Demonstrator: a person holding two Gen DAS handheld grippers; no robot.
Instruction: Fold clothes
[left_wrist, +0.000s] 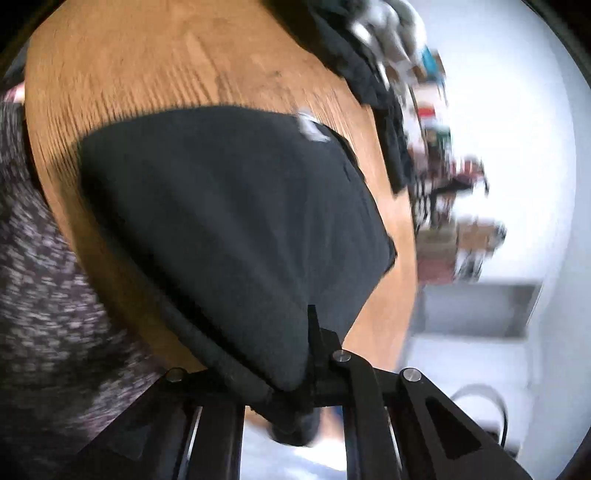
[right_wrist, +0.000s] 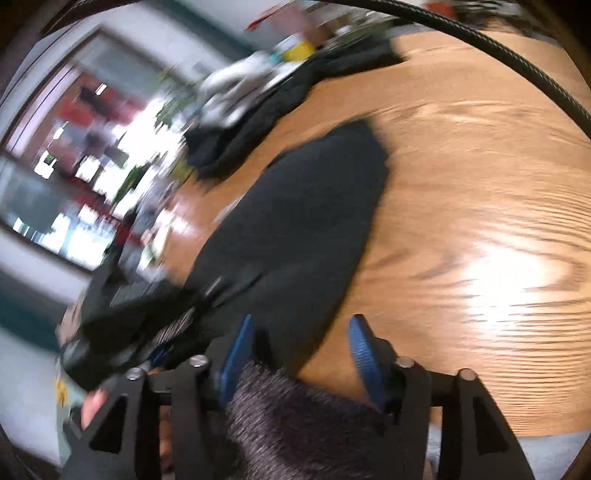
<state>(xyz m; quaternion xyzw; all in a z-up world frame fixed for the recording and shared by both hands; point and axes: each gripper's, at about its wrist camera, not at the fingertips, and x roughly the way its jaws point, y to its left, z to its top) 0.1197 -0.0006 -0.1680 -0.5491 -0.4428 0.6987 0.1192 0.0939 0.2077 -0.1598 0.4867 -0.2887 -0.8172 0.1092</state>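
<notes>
Folded black garment (left_wrist: 236, 221), lying mid-frame on the wooden table (left_wrist: 155, 59); a white label (left_wrist: 310, 127) shows at its upper right edge. Left gripper (left_wrist: 295, 376), at lower centre, pinches the garment's near corner, jaws pressed onto the cloth. Right gripper (right_wrist: 301, 347) has blue fingers (right_wrist: 364, 350) spread apart, holding nothing, just over the garment's near edge (right_wrist: 295, 236). Dark clothes pile (right_wrist: 258, 107) occupies the upper part of the frame; bare wood fills the right side.

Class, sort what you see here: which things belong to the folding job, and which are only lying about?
Belongs to the job:
- black garment on the wooden table
- left hand-held gripper, shut on it
- right hand-held gripper, open

Lying about:
- dark clothes pile at the table's far edge
- blurred shelf clutter
</notes>
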